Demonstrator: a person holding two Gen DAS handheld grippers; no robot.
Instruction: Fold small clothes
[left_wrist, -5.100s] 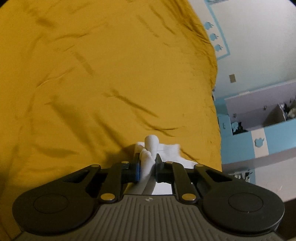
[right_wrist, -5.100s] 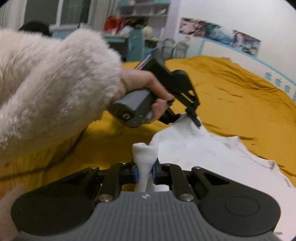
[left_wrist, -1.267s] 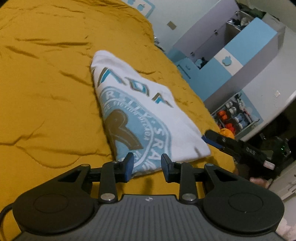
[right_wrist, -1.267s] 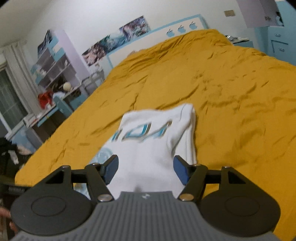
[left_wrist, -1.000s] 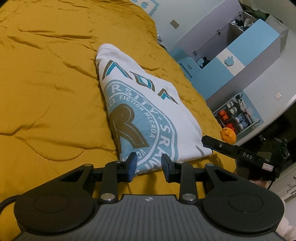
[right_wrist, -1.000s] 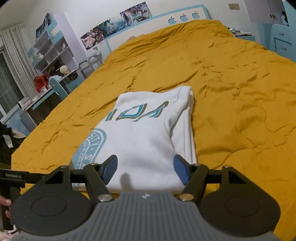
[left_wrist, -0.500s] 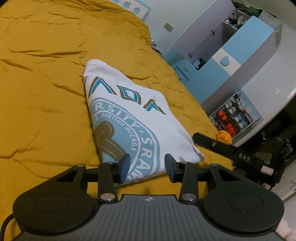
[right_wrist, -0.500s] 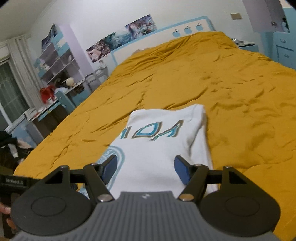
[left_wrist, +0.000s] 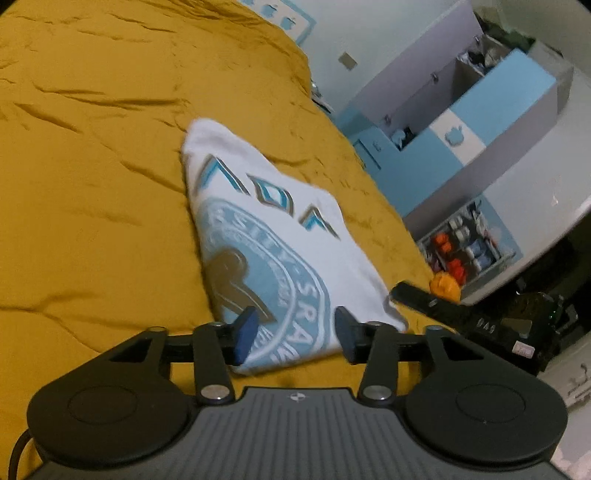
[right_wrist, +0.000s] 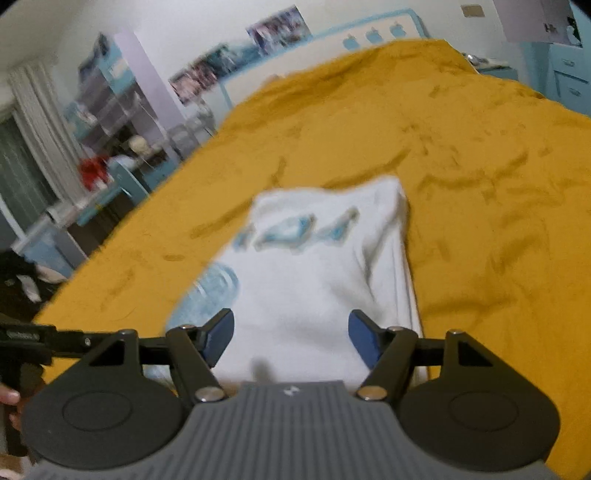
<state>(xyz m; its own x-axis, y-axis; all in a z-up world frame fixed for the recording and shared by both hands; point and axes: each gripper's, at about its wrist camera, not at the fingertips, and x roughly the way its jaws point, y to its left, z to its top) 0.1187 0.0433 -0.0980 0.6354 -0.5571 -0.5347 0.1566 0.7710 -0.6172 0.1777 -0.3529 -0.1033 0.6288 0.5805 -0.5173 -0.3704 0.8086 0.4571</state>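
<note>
A white T-shirt (left_wrist: 273, 236) with a light-blue round print lies folded into a compact rectangle on the mustard-yellow bedspread (left_wrist: 92, 166). My left gripper (left_wrist: 293, 334) hovers just above the shirt's near edge, its jaws opening with nothing between them. From the other side the same shirt (right_wrist: 317, 273) shows blurred. My right gripper (right_wrist: 291, 334) hangs open over its near end, with no cloth between its fingers. The right gripper's black fingers (left_wrist: 424, 299) also show at the shirt's right corner in the left wrist view.
The bedspread (right_wrist: 480, 166) stretches far beyond the shirt. Blue-and-lilac cupboards (left_wrist: 480, 122) and a shelf of small bottles (left_wrist: 461, 247) stand off the bed's right side. Shelving and a desk (right_wrist: 110, 140) line the other side. An orange object (left_wrist: 445, 286) sits near the bed's edge.
Five seconds ago both grippers were shut on white cloth; the shirt now lies folded and released. Over the last second the left jaws widened and that gripper rose slightly.
</note>
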